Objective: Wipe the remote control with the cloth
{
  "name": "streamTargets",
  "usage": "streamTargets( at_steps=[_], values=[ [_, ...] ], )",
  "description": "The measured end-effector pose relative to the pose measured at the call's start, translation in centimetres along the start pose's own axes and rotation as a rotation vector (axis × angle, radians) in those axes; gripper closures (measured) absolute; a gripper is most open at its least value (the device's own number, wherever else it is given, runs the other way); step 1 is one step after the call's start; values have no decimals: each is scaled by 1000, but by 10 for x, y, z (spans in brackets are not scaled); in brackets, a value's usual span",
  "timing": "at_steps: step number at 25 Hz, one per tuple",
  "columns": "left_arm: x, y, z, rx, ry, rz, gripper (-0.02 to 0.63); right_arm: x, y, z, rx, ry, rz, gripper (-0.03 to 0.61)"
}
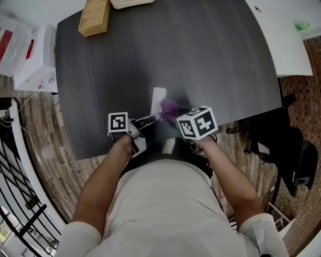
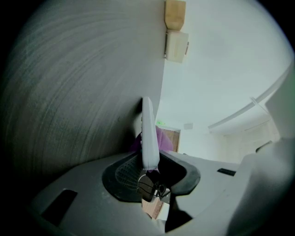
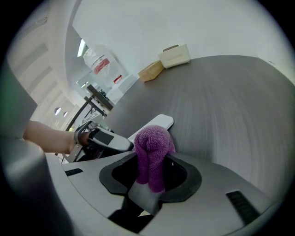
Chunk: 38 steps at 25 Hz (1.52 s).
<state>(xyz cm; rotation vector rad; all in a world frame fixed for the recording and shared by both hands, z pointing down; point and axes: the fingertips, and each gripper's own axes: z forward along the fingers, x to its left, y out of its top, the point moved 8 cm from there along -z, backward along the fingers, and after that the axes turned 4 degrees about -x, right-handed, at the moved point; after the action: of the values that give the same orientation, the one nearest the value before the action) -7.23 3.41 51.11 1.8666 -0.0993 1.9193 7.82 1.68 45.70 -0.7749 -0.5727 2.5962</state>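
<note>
A slim white remote control (image 1: pixel 158 97) is held just above the dark table (image 1: pixel 200 60) near its front edge, with my left gripper (image 1: pixel 153 119) shut on its near end. In the left gripper view the remote (image 2: pixel 149 131) stands edge-on between the jaws of the left gripper (image 2: pixel 149 169). A purple cloth (image 1: pixel 169 106) is bunched in my right gripper (image 1: pixel 175 113), which is shut on it, and the cloth rests against the remote's right side. In the right gripper view the cloth (image 3: pixel 153 150) fills the right gripper (image 3: pixel 154 173) and covers the remote's (image 3: pixel 159 123) middle.
A wooden block (image 1: pixel 95 17) and a white box (image 1: pixel 131 2) sit at the table's far edge. A white carton (image 1: pixel 38 60) and cables lie on the floor at left. A white desk (image 1: pixel 281 35) and a black chair (image 1: pixel 297 153) stand at right.
</note>
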Motion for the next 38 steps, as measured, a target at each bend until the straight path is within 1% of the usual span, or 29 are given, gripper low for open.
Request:
streamTargets(
  at_steps=[2, 4, 7, 9, 12, 14, 15, 16, 17, 18, 19, 20, 21, 23, 24, 25, 26, 27, 28, 29, 31, 35, 38],
  values=[
    [0, 0, -1, 8, -1, 3, 516, 4, -6, -3, 13, 29, -6, 440],
    [1, 0, -2, 29, 5, 16, 517, 10, -12, -6, 27, 56, -43, 440],
    [2, -3, -4, 85, 23, 54, 517, 19, -19, -16, 45, 91, -162, 439],
    [2, -7, -5, 117, 19, 61, 517, 22, -23, -22, 67, 127, -224, 439],
    [3, -11, -7, 136, 2, 38, 517, 22, -29, -27, 110, 198, -241, 439],
    [3, -13, -9, 134, -1, 33, 517, 19, -33, -31, 133, 217, -241, 439],
    [2, -12, -10, 132, 5, 50, 517, 16, -35, -34, 137, 208, -241, 439],
    [-1, -10, -11, 134, 19, 95, 517, 13, -37, -37, 131, 189, -234, 439],
    [-6, -6, -12, 146, 50, 177, 517, 9, -38, -41, 115, 162, -217, 439],
    [-11, -2, -13, 172, 103, 300, 517, 5, -37, -45, 88, 130, -192, 439],
    [-17, 1, -13, 211, 184, 455, 517, 0, -35, -49, 54, 97, -160, 439],
    [-22, 4, -13, 259, 296, 634, 517, -4, -32, -54, 16, 67, -127, 439],
    [-27, 5, -11, 314, 430, 834, 517, -8, -28, -57, -20, 44, -94, 439],
    [-36, 4, -5, 411, 697, 1271, 517, -12, -20, -58, -72, 20, -44, 439],
    [-40, 2, -1, 438, 803, 1483, 517, -13, -18, -56, -83, 14, -32, 439],
    [-43, -1, 4, 451, 885, 1668, 517, -13, -17, -55, -87, 10, -30, 439],
    [-44, -4, 8, 457, 945, 1816, 517, -12, -16, -53, -87, 5, -36, 439],
    [-43, -8, 12, 465, 984, 1927, 517, -11, -17, -52, -84, 1, -45, 439],
    [-40, -11, 14, 477, 1008, 2006, 517, -9, -18, -50, -78, -2, -51, 439],
    [-36, -13, 14, 492, 1021, 2060, 515, -8, -20, -49, -69, -3, -52, 439],
    [-29, -18, 13, 524, 1014, 2118, 517, -8, -26, -46, -40, -1, -47, 439],
    [-28, -23, 10, 596, 941, 2146, 510, -13, -43, -42, 12, -1, -6, 439],
    [-31, -23, 6, 667, 893, 2142, 427, -15, -47, -40, 33, 4, 9, 439]
  ],
)
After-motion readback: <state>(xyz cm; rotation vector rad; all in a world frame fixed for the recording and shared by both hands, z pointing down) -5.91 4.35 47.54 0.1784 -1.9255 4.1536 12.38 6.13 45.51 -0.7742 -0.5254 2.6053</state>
